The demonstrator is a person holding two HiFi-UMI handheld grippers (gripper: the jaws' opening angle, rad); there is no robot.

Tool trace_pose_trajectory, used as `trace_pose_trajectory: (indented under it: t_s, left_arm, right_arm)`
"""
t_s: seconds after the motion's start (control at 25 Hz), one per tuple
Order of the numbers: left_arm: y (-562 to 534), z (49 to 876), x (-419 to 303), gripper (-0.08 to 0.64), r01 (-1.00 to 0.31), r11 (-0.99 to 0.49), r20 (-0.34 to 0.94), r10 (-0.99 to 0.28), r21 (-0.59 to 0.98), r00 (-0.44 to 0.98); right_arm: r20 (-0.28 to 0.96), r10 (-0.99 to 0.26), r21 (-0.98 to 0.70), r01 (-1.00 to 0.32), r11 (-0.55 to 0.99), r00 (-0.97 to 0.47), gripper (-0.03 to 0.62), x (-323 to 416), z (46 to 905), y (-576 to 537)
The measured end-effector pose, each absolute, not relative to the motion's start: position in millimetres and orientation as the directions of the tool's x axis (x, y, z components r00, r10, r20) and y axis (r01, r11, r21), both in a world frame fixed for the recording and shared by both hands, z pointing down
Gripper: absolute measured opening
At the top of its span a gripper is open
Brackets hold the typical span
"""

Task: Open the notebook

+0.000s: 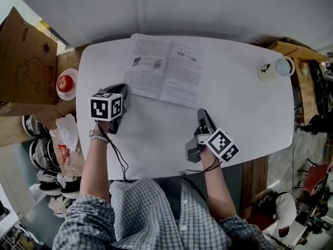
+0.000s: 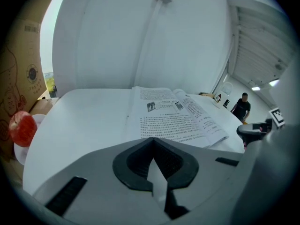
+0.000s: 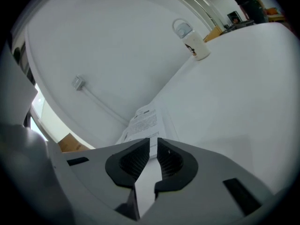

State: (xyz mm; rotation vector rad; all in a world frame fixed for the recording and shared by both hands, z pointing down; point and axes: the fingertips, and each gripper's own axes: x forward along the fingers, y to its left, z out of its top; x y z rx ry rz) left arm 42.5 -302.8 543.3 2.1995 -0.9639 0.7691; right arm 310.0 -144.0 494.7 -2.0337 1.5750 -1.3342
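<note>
Judging from the notebook (image 1: 166, 66) lying spread open, you're done; left gripper (image 2: 152, 140) closed and empty, right gripper (image 3: 153, 142) slightly parted, holding nothing.

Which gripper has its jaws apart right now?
The right gripper: a narrow gap shows between its jaws, with nothing gripped. On the left gripper the jaws meet at their tips.

Notebook (image 1: 165, 66) lies at the far side of the table (image 1: 239, 113), cup (image 1: 276, 67) at its right end
</note>
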Motion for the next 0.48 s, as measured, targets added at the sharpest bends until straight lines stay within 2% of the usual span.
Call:
trace_pose_trajectory:
  t_s: [0.08,0.28,0.48]
  left_arm:
    - [-298.5,541.8,43.1,0.008,-0.782,-0.535,0.691,-0.432,0.321,0.579]
    - [-285.5,531.1,41.3,0.008,-0.787,-0.498,0.651,-0.469,0.364,0.597]
    - [-274.9,506.8,49.7,0.008,-0.768,-0.527,0.613,-0.486,0.363,0.623]
  right_arm:
    - [0.492,-0.871,-0.634,-0.684,-0.36,0.003,0.034,308.1,486.7,-147.1]
    - [0.466,-0.885,-0.591,-0.745,-0.31,-0.001,0.026,310.7,469.1,-148.6]
    - [0.437,-0.899,-0.526,-0.817,-0.234,-0.024,0.026,313.7,448.2,-148.3]
